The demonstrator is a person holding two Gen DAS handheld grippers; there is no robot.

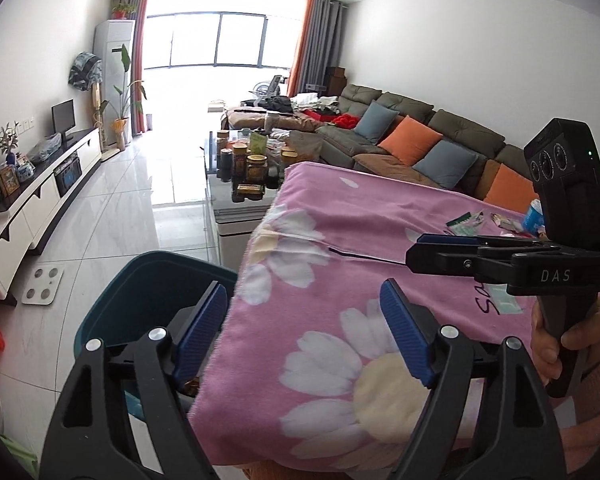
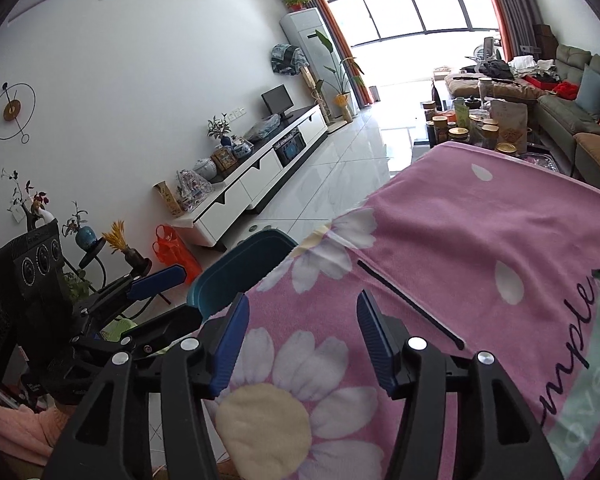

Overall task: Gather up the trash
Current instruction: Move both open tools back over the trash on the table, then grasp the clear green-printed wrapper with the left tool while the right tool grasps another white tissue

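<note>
A teal trash bin [image 1: 148, 300] stands on the floor at the left edge of a table under a pink flowered cloth [image 1: 380, 240]; it also shows in the right wrist view [image 2: 240, 268]. My left gripper [image 1: 304, 328] is open and empty, over the cloth's near left corner beside the bin. My right gripper [image 2: 300, 344] is open and empty above the cloth; in the left wrist view it appears side-on [image 1: 448, 252] and looks closed there. Trash lies at the cloth's far right: a green wrapper [image 1: 466, 224], a small packet [image 1: 508, 222] and a blue cup [image 1: 534, 216]. A thin black stick [image 2: 410, 306] lies on the cloth.
A glass coffee table with several jars [image 1: 252, 160] stands beyond the cloth. A grey sofa with cushions [image 1: 412, 136] runs along the right. A white TV cabinet [image 1: 40, 196] lines the left wall. A white scale [image 1: 44, 280] and an orange bag [image 2: 172, 248] are on the tiled floor.
</note>
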